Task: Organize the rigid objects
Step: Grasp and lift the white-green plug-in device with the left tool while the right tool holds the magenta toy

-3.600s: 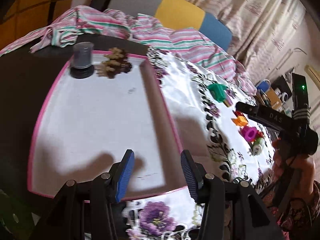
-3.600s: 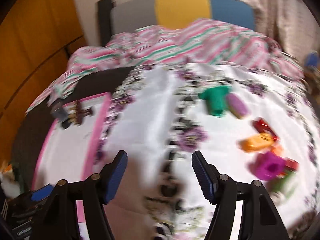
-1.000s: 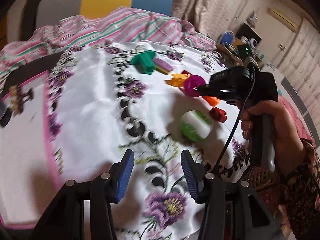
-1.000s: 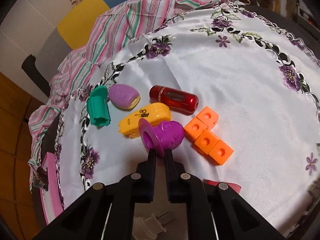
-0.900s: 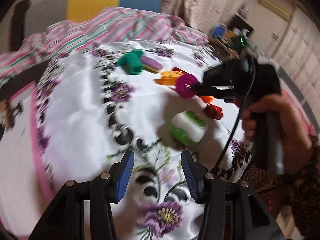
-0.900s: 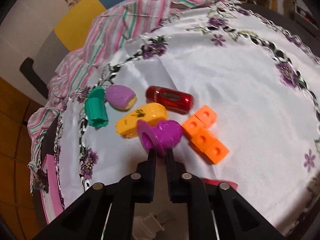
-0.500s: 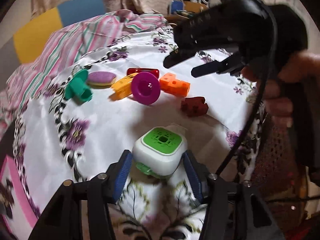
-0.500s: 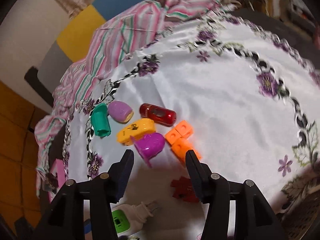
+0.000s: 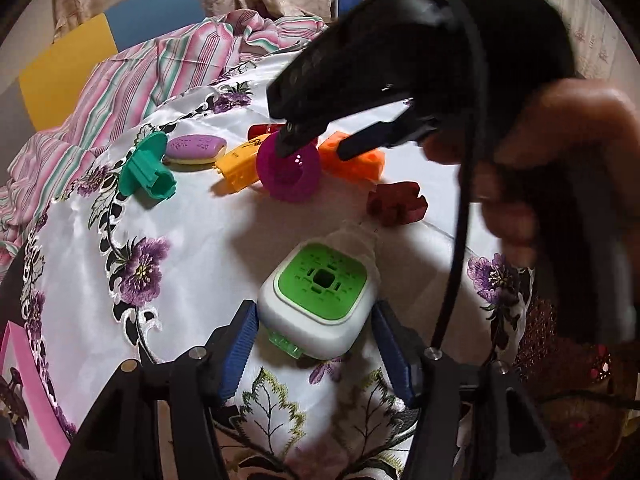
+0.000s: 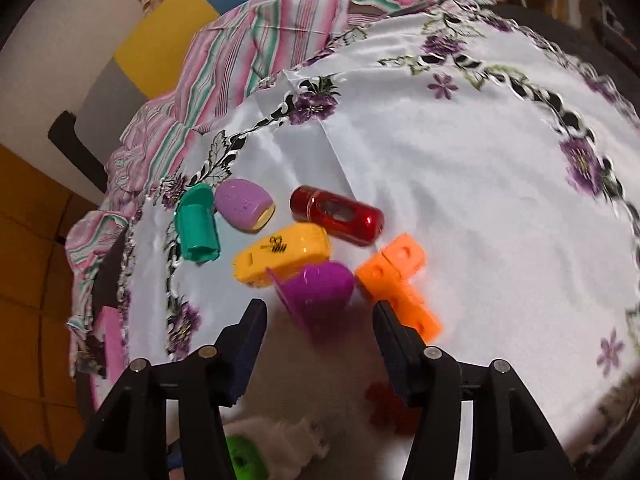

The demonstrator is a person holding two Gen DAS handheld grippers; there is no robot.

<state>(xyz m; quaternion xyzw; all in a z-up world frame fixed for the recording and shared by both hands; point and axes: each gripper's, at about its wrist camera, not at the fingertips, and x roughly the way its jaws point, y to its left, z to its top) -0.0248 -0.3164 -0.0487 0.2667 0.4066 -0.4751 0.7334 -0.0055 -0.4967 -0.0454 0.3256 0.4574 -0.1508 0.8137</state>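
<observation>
A white and green plug-in device [image 9: 318,296] lies on the flowered tablecloth between the two blue pads of my left gripper [image 9: 316,344], which is open around it. My right gripper [image 10: 320,332] is open and empty, its jaws on either side of a magenta cup-shaped toy [image 10: 316,292] lying on its side. The right gripper also shows in the left wrist view [image 9: 316,140], just above the magenta toy [image 9: 289,168]. Around it lie a yellow piece [image 10: 282,254], a red cylinder [image 10: 336,216], orange blocks [image 10: 400,280], a purple oval [image 10: 244,206] and a green piece [image 10: 197,224].
A dark red block [image 9: 396,204] lies right of the white device. A pink-edged tray [image 9: 24,392] sits at the far left. Striped cloth [image 10: 280,40] is bunched at the table's back. The person's hand [image 9: 560,168] fills the right of the left wrist view.
My right gripper opened and let go of the magenta toy, which now lies on the cloth. My left gripper moved from the tray to the white and green device and now brackets it.
</observation>
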